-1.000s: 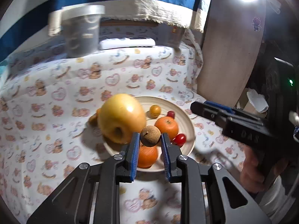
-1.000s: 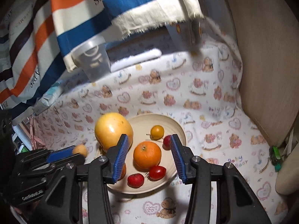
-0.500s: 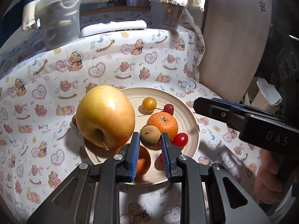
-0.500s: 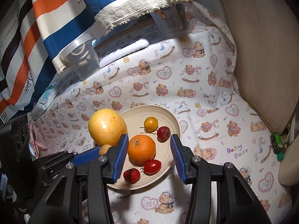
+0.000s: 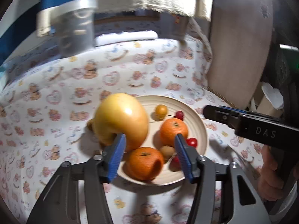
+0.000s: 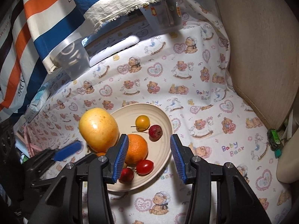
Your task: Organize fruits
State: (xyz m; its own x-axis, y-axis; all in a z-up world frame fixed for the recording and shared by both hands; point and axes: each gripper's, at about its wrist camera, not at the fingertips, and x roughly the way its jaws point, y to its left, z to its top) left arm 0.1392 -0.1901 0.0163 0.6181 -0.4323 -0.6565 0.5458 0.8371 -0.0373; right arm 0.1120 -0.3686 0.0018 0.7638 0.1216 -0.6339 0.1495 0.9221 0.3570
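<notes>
the fruit sits together on a cream plate (image 6: 164, 123) on the bear-print cloth (image 6: 205, 100). the small brown fruit (image 5: 166, 151), dull and rough-skinned, lies near the plate's front edge between two oranges; it looks light and firm, likely to roll, so i'd pinch it across its middle with little force. the near orange (image 5: 144, 163) and far orange (image 5: 173, 128) look firm and pebbled, easy to grip at the widest part. the big yellow fruit (image 6: 99, 128) leans over the plate's left rim, looks heavy and smooth, probably too wide for either tool. the red tomato (image 6: 144, 167) is glossy and thin-skinned, so it could bruise or slip. the left gripper (image 5: 150, 154) hangs over the plate with fingers apart and nothing between them; the right gripper (image 6: 149, 159) is likewise spread wide and empty.
</notes>
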